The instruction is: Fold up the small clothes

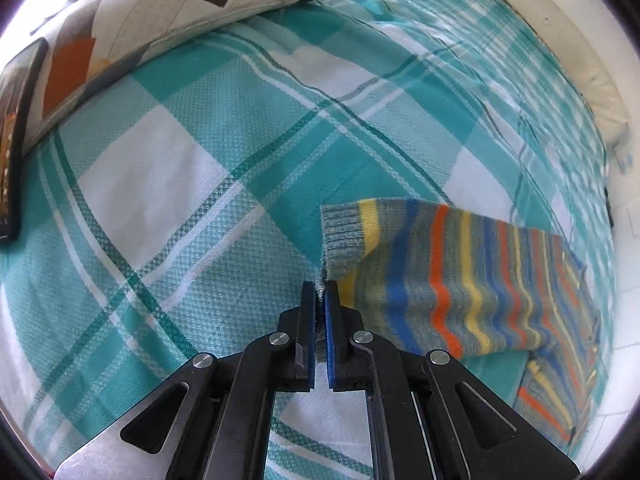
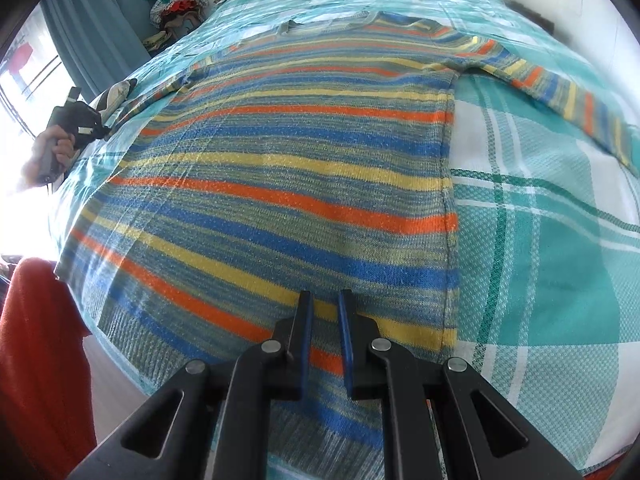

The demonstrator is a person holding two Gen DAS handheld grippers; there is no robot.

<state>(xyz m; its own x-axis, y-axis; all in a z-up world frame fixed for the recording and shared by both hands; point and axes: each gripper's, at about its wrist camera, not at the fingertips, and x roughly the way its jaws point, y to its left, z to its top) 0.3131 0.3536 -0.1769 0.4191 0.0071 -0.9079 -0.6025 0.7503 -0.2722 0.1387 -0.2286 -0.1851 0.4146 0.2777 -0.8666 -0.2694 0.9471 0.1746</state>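
A small striped knit sweater (image 2: 280,184), in blue, orange, yellow and grey-green bands, lies flat on a teal and white checked bedspread (image 2: 540,240). In the left wrist view my left gripper (image 1: 320,286) is shut on the ribbed cuff of one sleeve (image 1: 440,276) and holds it lifted off the bed. In the right wrist view my right gripper (image 2: 324,296) hovers over the sweater's lower body near its hem, jaws slightly apart and empty. The other sleeve (image 2: 560,96) lies spread out to the right. The left gripper (image 2: 76,120) and the hand that holds it show at the far left.
A patterned pillow (image 1: 160,12) lies at the far left of the bed, with a dark framed object (image 1: 16,128) beside it. A red cloth (image 2: 36,344) hangs at the bed's near left edge. Blue curtains (image 2: 92,24) and a pile of clothes (image 2: 176,0) stand beyond the bed.
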